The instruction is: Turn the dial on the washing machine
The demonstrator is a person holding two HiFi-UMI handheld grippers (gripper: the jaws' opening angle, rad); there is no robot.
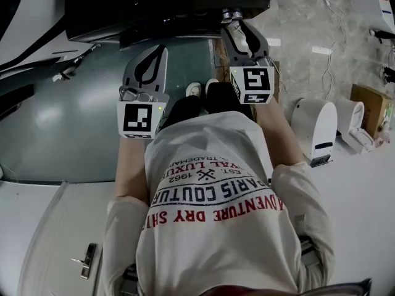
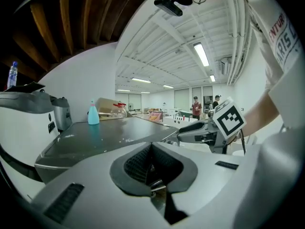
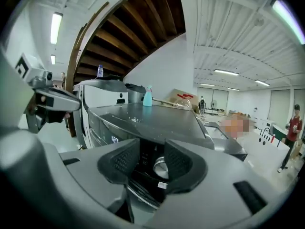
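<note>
The washing machine has a dark grey top (image 1: pixel 74 116) and a black control panel along its front edge. In the right gripper view its silvery round dial (image 3: pixel 161 167) sits between the pads, close against the right pad (image 3: pixel 178 163); a gap shows on the left side. My right gripper (image 3: pixel 151 165) is open around the dial, and the head view shows it (image 1: pixel 233 18) reaching the panel. My left gripper (image 1: pixel 159 51) hangs over the machine's top (image 2: pixel 109 137). It (image 2: pixel 151 168) is shut, the pads meeting with nothing between them.
A blue bottle (image 3: pixel 147 98) and a jar stand at the far end of the top. White appliances (image 1: pixel 315 128) and a cardboard box (image 1: pixel 370 106) sit on the floor to the right. The person's shoes (image 1: pixel 194 90) are by the machine's front. Two people (image 2: pixel 195 106) stand far off.
</note>
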